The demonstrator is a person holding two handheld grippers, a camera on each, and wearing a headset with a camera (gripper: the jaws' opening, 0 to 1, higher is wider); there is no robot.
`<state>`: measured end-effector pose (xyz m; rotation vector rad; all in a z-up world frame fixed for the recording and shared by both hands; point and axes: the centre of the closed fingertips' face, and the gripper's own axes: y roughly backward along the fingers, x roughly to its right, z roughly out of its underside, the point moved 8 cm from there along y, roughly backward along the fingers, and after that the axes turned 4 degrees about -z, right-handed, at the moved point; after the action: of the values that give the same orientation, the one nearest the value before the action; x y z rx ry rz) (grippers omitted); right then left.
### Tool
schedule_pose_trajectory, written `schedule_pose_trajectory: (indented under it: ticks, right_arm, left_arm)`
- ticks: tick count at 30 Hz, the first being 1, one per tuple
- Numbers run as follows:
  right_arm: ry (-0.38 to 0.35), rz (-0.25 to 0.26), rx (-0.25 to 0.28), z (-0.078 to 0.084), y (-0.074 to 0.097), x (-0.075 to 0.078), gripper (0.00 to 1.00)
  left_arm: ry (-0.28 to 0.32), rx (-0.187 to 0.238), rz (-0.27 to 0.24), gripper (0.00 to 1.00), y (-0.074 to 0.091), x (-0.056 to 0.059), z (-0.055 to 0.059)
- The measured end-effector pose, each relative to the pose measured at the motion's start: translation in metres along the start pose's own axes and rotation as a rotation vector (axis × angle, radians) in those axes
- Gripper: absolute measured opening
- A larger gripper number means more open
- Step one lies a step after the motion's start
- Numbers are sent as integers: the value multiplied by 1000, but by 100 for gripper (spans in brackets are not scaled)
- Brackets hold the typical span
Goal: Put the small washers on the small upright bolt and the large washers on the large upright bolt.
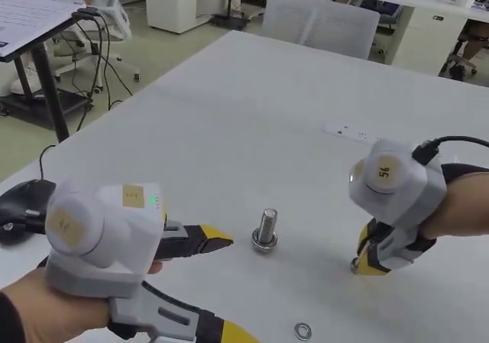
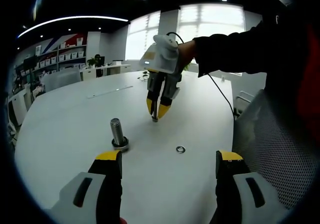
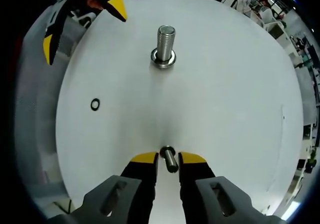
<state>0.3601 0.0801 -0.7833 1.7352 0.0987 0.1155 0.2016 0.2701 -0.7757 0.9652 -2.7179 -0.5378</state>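
1. Left gripper (image 2: 169,158): jaws spread wide, nothing between them. It hangs low over the table (image 1: 252,121), aimed across it.
2. Right gripper (image 2: 156,115): pointed tips-down at the table, jaws drawn in close on either side of the small bolt (image 3: 169,160). The pads look to touch it, so I judge it gripped and steadied.
3. Small bolt: at the right gripper's tips, well apart from the large bolt. No washer can be made out on it.
4. Large bolt (image 1: 265,231): upright mid-table, between the two grippers, with a base washer (image 3: 163,59) already around its foot.
5. Washer (image 1: 302,331): one loose ring, flat on the table. It lies on the person's side of both bolts and touches neither.
6. Key relation: in the left gripper view the washer lies ahead of the open jaws, in line with the gap between them and a little right of centre. The large bolt stands off to its left.
7. Nearer arm: the left gripper is free and much the closer, while the right is occupied.
8. Axis: the ring lies flat, hole upward, so a pick likely calls for tipping the jaws down across its rim.
9. Size: it looks slimmer than the base washer, so it is probably meant for the small bolt. That is a judgement.
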Motion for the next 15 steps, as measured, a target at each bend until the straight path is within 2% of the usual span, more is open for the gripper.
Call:
schedule_pose_trajectory:
  ticks: [8,15]
  right_arm:
    - [-30,12,0,11,4,1,20]
    - [-41,17,-8,20,6,-5,21]
  left_arm:
    - [-2,0,3,76,-1,1,0]
    - [-4,-2,5,76,-1,2,-1]
